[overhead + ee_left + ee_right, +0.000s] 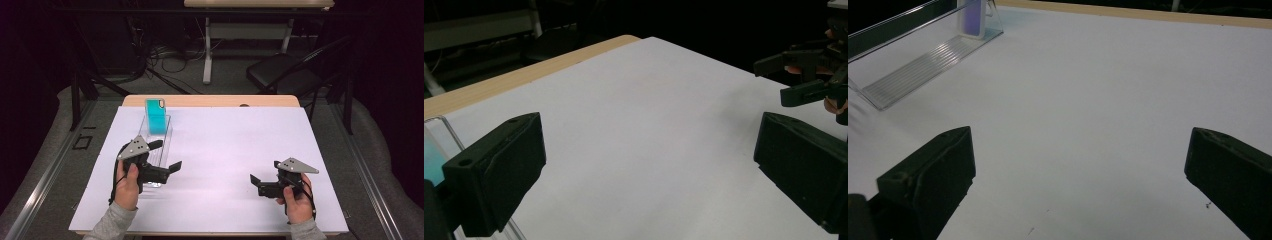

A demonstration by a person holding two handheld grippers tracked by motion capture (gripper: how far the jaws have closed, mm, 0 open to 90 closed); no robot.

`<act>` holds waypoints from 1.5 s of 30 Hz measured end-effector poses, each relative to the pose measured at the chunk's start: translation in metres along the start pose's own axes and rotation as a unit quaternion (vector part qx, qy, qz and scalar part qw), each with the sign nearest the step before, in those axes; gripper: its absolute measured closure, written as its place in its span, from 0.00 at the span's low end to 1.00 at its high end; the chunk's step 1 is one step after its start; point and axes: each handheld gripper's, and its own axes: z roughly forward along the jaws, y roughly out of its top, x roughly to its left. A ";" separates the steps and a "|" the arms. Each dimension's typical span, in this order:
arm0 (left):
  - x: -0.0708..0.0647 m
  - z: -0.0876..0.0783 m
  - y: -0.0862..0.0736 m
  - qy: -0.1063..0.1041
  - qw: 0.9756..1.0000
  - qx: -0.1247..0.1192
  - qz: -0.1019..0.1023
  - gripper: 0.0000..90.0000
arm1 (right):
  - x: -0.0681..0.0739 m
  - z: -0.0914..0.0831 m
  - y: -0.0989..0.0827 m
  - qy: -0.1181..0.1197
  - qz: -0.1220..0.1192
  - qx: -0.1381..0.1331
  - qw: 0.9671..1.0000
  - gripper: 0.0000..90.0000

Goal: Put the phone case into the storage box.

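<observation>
A teal phone case stands upright at the far end of a clear plastic rack on the left of the white-covered table. My left gripper is open at the rack's near end, one jaw over the rack and nothing between its jaws. The left gripper view has its jaws wide apart, the rack's edge beside the left jaw, and the right gripper farther off. My right gripper is open and empty at the front right, pointing left. In its own view the rack and case lie ahead.
A strip of bare wooden tabletop runs along the far edge. Beyond the table a black chair and cables sit on the floor. White paper stretches between the two grippers.
</observation>
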 end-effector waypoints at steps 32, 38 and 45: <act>-0.009 0.014 -0.048 -0.033 0.999 0.004 0.004 0.01 | 0.003 0.002 -0.010 0.004 -0.030 0.009 1.000 0.00; -0.005 0.015 -0.052 -0.032 0.999 0.003 0.000 0.01 | 0.002 0.002 -0.010 0.003 -0.033 0.010 0.999 0.00; -0.001 0.016 -0.057 -0.027 1.000 0.004 -0.005 0.01 | 0.000 0.001 -0.012 0.001 -0.032 0.007 0.999 0.00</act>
